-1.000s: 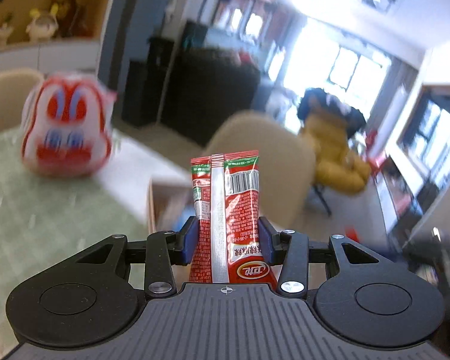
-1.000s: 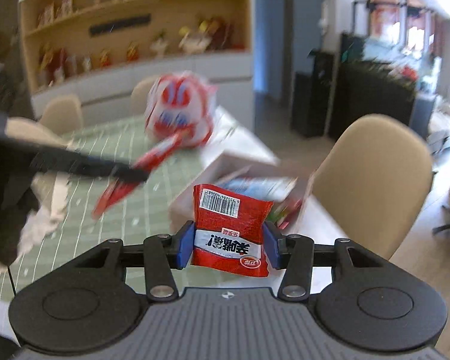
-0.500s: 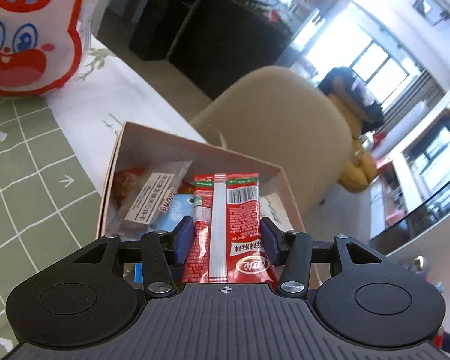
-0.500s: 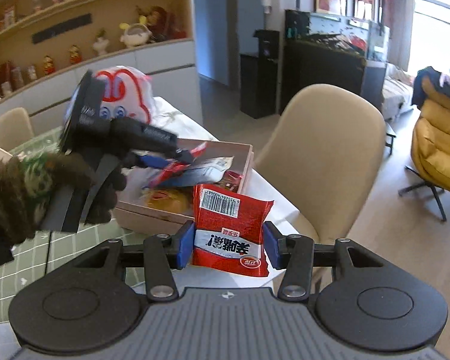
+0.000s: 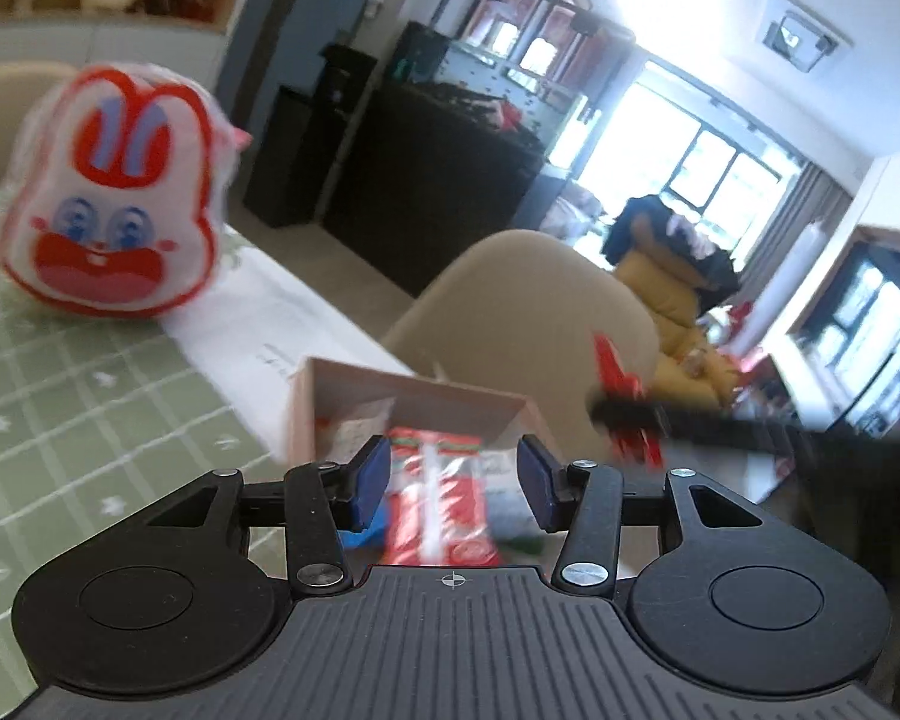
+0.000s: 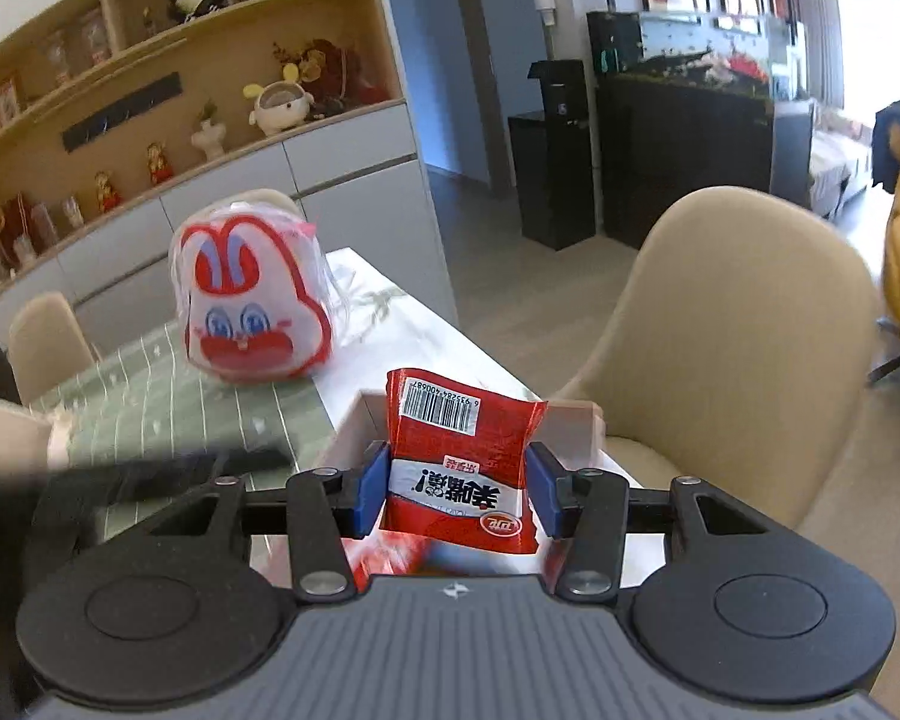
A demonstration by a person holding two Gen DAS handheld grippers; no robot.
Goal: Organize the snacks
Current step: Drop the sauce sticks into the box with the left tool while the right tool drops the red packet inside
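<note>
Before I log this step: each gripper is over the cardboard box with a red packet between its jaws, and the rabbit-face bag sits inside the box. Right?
Not quite. The right wrist view shows the rabbit-face bag on the green tablecloth beyond the cardboard box, not inside it. The rest stands.

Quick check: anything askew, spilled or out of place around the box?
Nothing spilled or damaged. The barcode snack packet stands upside down over the cardboard box, between the right gripper jaws, which have just been opening. The rabbit-face bag sits outside the box on the table.
</note>
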